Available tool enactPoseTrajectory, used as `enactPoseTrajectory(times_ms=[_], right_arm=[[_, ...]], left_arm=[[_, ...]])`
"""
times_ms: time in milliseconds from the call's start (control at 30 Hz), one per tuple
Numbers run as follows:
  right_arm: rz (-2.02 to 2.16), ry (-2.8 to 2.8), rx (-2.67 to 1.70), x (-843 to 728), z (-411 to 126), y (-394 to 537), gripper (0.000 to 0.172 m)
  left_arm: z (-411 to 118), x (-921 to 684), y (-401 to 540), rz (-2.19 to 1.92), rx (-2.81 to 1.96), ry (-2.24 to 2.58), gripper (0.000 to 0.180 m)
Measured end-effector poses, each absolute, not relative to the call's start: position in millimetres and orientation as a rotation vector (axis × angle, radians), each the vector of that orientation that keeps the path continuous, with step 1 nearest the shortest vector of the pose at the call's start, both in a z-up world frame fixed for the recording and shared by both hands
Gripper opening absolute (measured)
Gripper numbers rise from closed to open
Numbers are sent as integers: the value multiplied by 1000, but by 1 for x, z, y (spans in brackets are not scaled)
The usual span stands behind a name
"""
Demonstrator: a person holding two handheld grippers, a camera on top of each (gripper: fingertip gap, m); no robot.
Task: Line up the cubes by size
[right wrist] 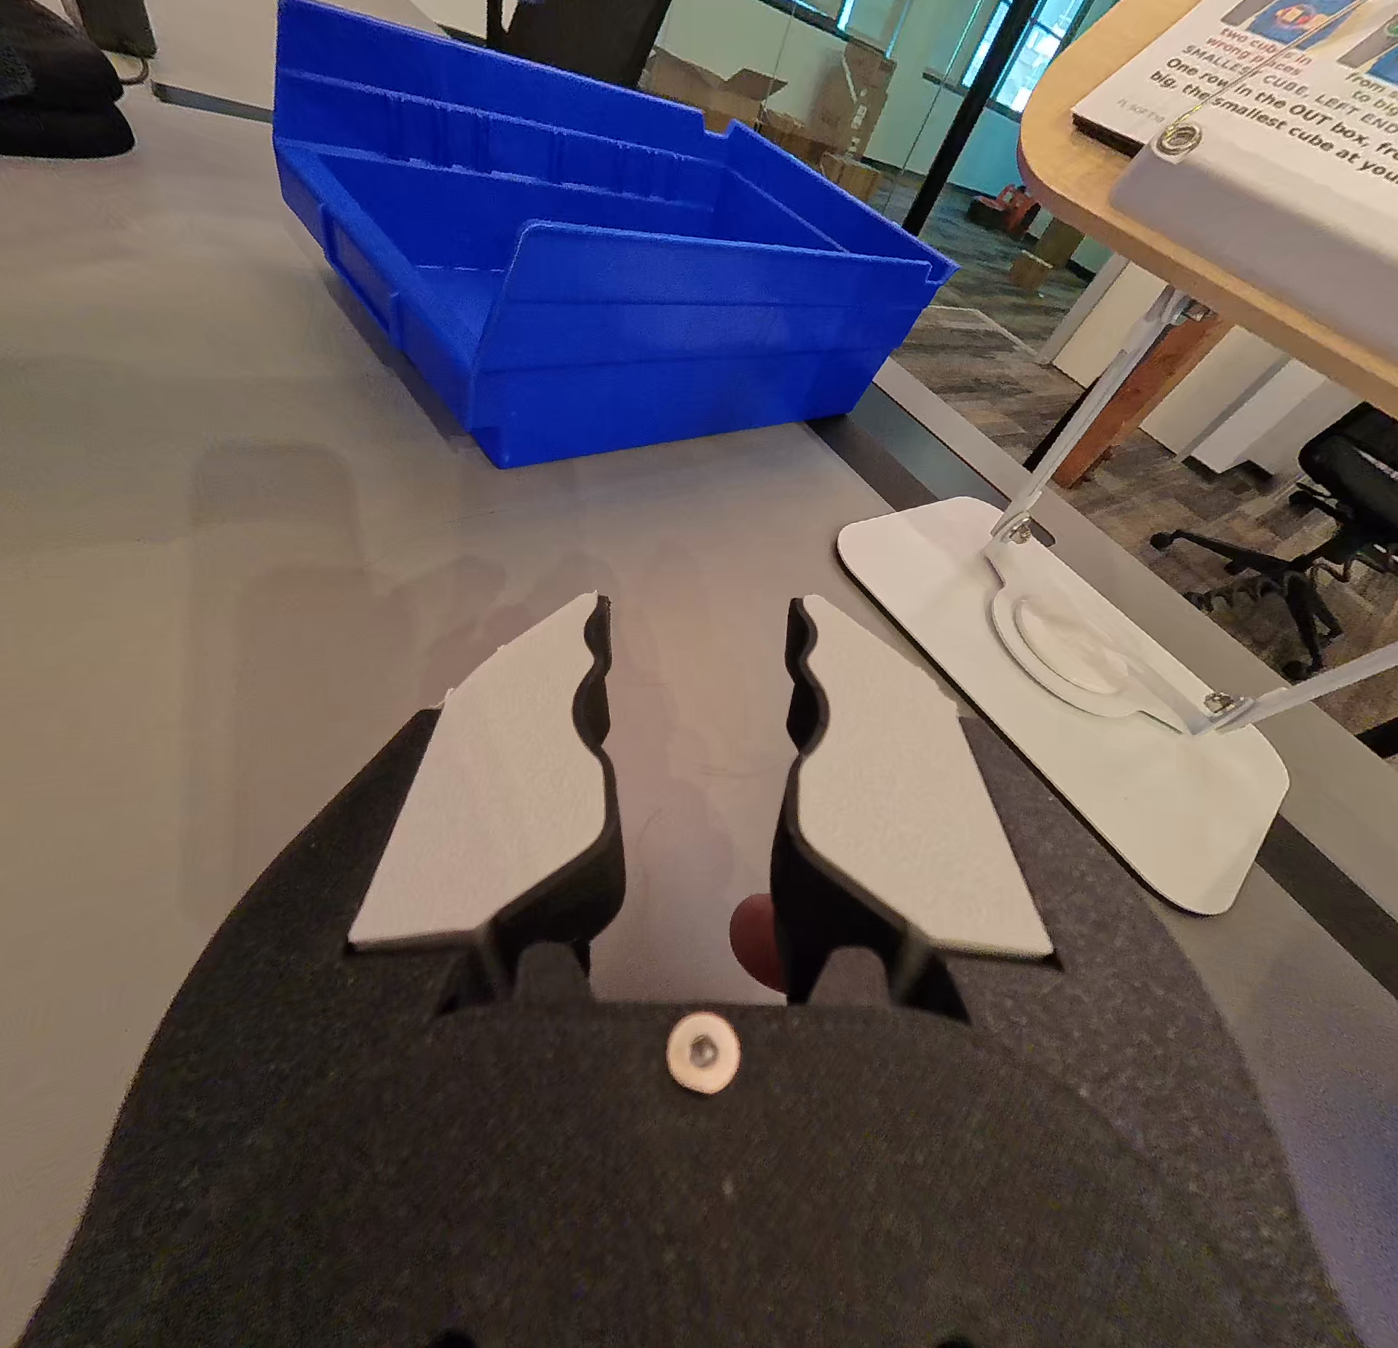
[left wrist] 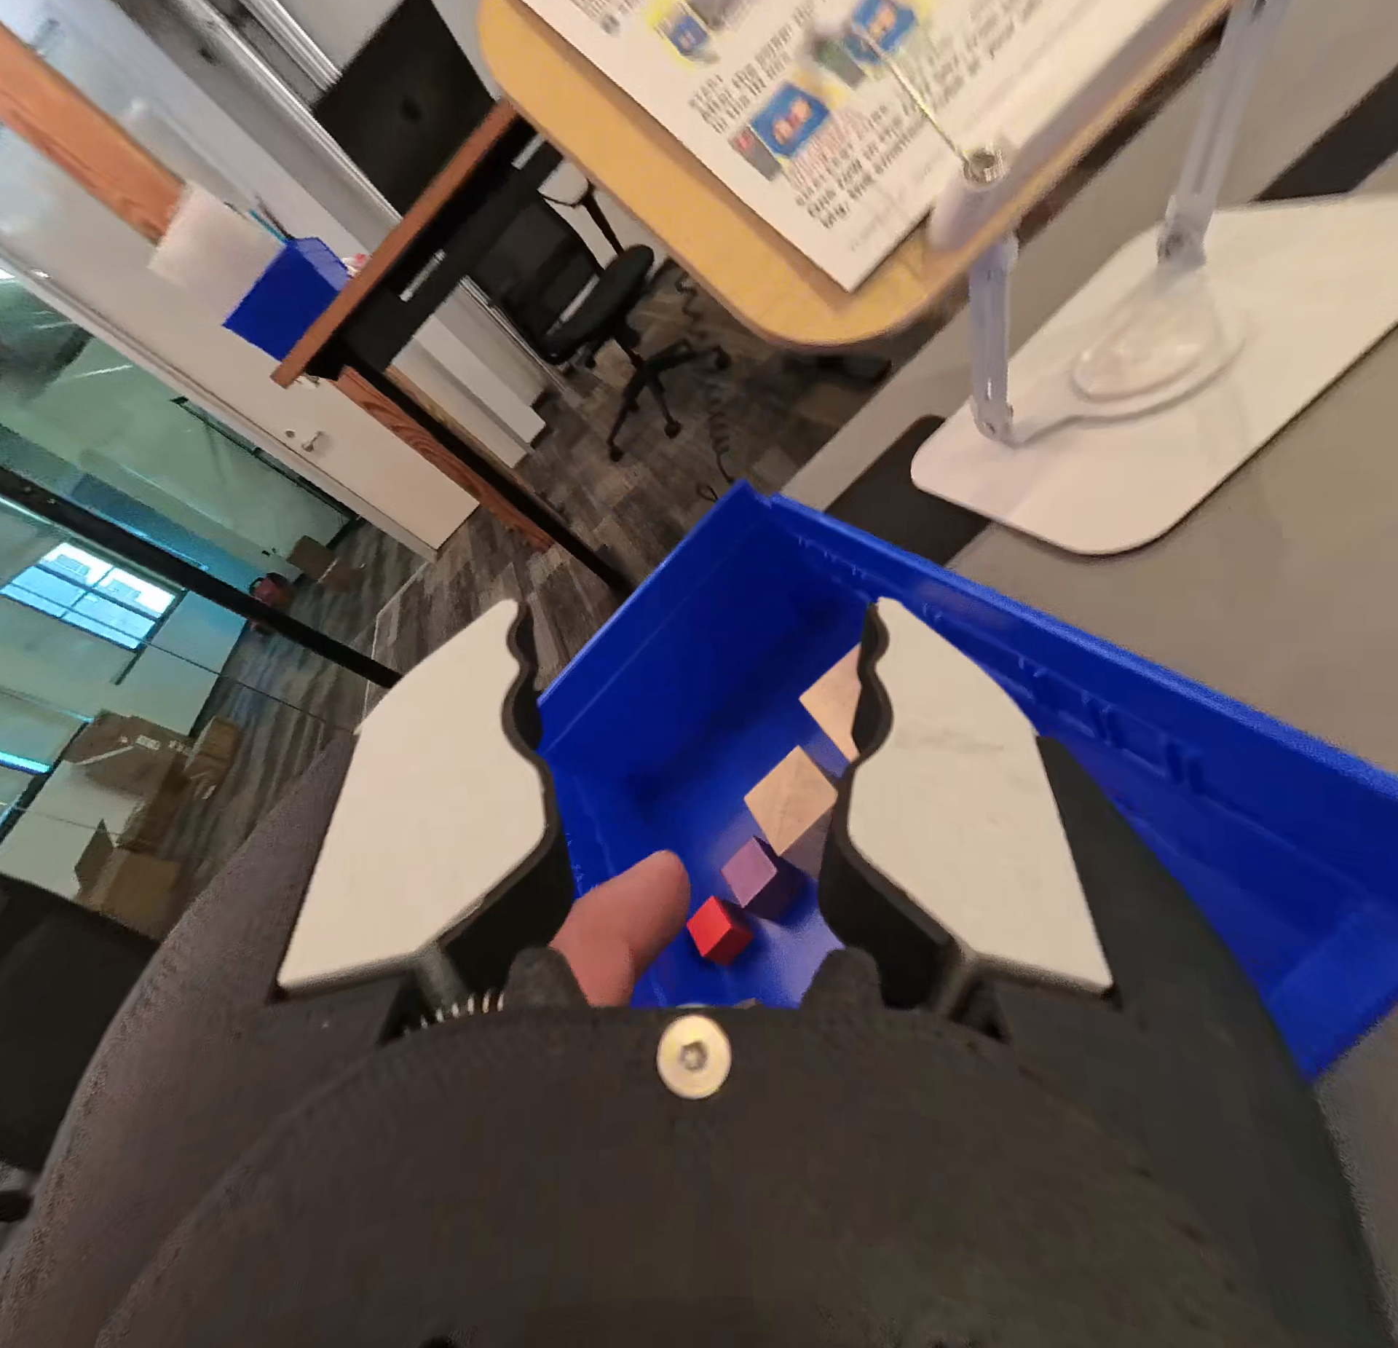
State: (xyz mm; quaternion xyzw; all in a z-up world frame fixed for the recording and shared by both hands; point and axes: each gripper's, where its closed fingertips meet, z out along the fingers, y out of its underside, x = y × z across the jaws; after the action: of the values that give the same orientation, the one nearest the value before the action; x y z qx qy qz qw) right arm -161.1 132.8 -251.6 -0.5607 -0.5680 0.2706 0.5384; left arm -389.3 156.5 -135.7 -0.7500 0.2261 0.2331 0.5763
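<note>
left tongs [left wrist: 692, 631]: wide, bare, over blue plastic bin [left wrist: 1059, 676] holding small red wooden cube [left wrist: 719, 929] | right tongs [right wrist: 696, 615]: partly open, bare, above grey worktop [right wrist: 227, 555]

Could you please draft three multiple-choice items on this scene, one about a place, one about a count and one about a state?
1. Where do the cubes lie?
A. On the white stand base
B. Inside the blue bin
C. On the floor

2. How many cubes show in the left wrist view?
A. Two
B. Six
C. Four

3. How does the right gripper stand?
A. Open over the bare grey table, holding nothing
B. Shut on a red cube
C. Shut on the bin's rim

Answers:
1 B: the red cube, purple cube and two plain wooden cubes rest on the bin's floor.
2 C: one red, one purple and two wooden are visible.
3 A: only table surface shows between its parted fingers.
</note>
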Motion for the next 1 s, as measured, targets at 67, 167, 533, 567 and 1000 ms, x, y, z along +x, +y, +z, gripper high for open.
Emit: enactPoseTrajectory(times_ms=[67,167,533,567,1000], right_arm=[[643,-1355,-1336,-161,-252,133,44],[634,-1369,-1331,-162,-254,132,44],[614,-1389,-1320,-163,-255,130,43],[614,-1390,-1319,-163,-255,130,43],[577,-1429,-1298,-165,-260,126,43]], left_arm=[[-143,-391,164,576,-1791,584,84],[-148,-393,171,570,-1815,634,84],[-160,-415,185,626,-1945,769,90],[-161,-418,184,628,-1963,777,90],[-215,-392,190,389,-2129,1091,80]])
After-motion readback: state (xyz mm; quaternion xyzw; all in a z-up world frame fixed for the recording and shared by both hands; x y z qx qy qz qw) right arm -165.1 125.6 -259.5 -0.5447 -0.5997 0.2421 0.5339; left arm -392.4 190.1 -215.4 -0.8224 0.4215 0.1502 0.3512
